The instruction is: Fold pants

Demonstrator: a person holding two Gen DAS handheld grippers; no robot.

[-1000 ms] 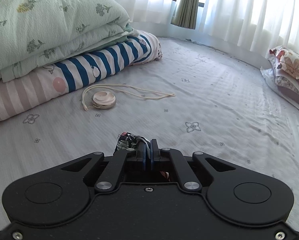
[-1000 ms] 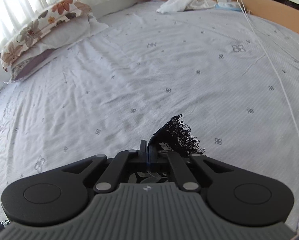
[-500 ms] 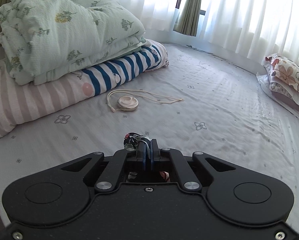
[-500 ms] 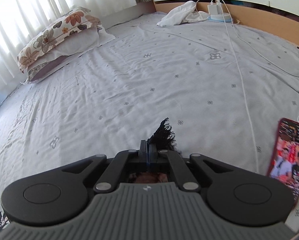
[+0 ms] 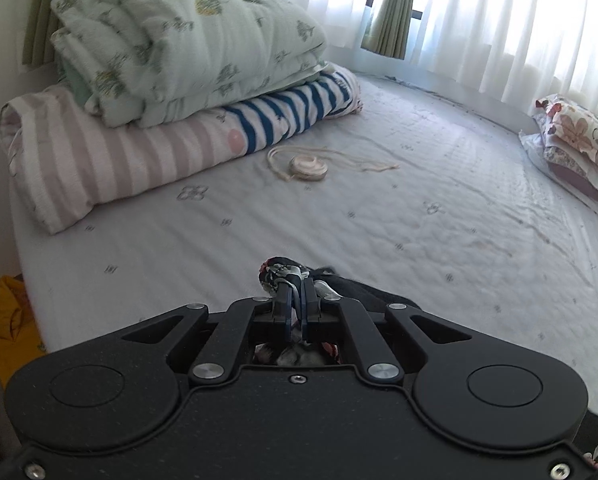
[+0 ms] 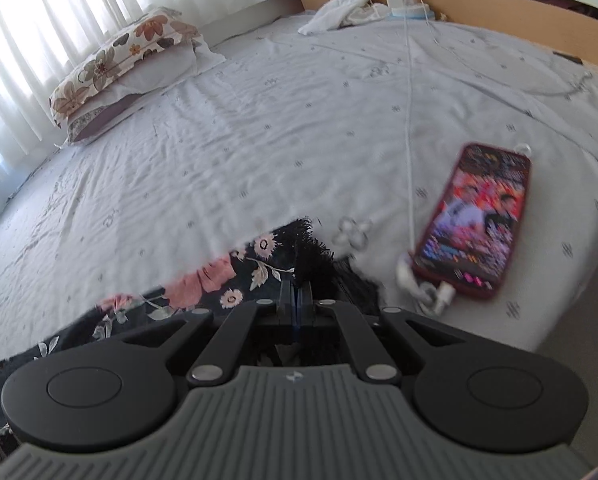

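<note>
The pants [image 6: 203, 280] are black with a pink and white flower print and a black lace hem. In the right wrist view they spread to the left of my right gripper [image 6: 296, 286], which is shut on the lace edge [image 6: 313, 246]. In the left wrist view my left gripper [image 5: 296, 286] is shut on a bunched bit of the same floral pants [image 5: 277, 272] just above the bed sheet. Most of the pants lie hidden under the gripper bodies.
A pale sheet covers the bed [image 5: 419, 220]. Folded quilts [image 5: 159, 60] are stacked at the far left, with a round beige disc on a cord [image 5: 309, 166] beside them. A flowered pillow [image 6: 119, 60] lies by the curtains. A phone [image 6: 475, 220] on a white cable lies right of my right gripper.
Both grippers have pulled back toward the near edge of the bed, holding the pants. More floral cloth and the phone have come into the right view; the bed's left edge shows in the left view.
</note>
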